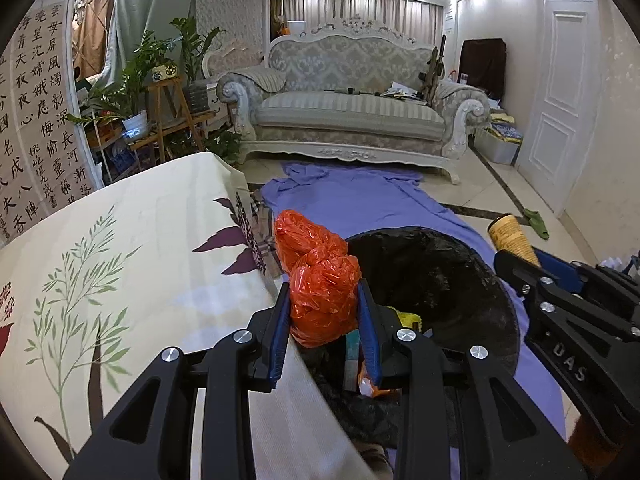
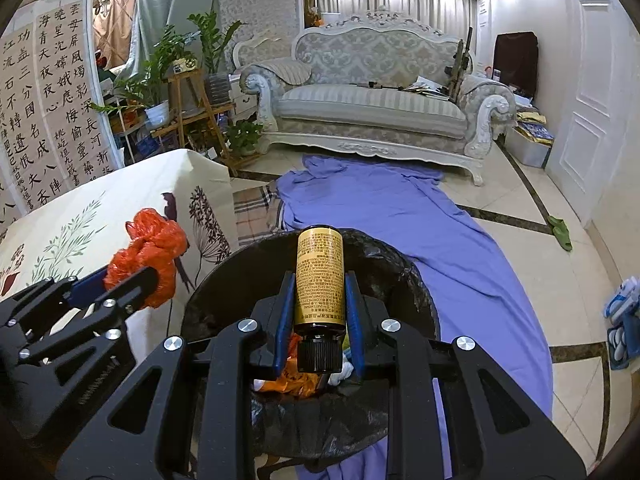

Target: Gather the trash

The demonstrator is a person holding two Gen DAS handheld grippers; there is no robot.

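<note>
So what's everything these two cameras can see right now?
Crumpled plastic bag: one, orange, clamped in left gripper beside the bin.
Bottle: one, gold label, black cap, clamped in right gripper above the bin.
Trash bin: one, black liner, on the purple sheet, some trash inside.
Sheet: one, purple, spread on the floor.
Tablecloth: one, cream with leaf print, left.
Sofa: one, grey-white, far wall.
Potted plants: several, green, back left.
Calligraphy panels: several, far left.
Left gripper: black, blue pads.
Right gripper: black, blue pads.
</note>
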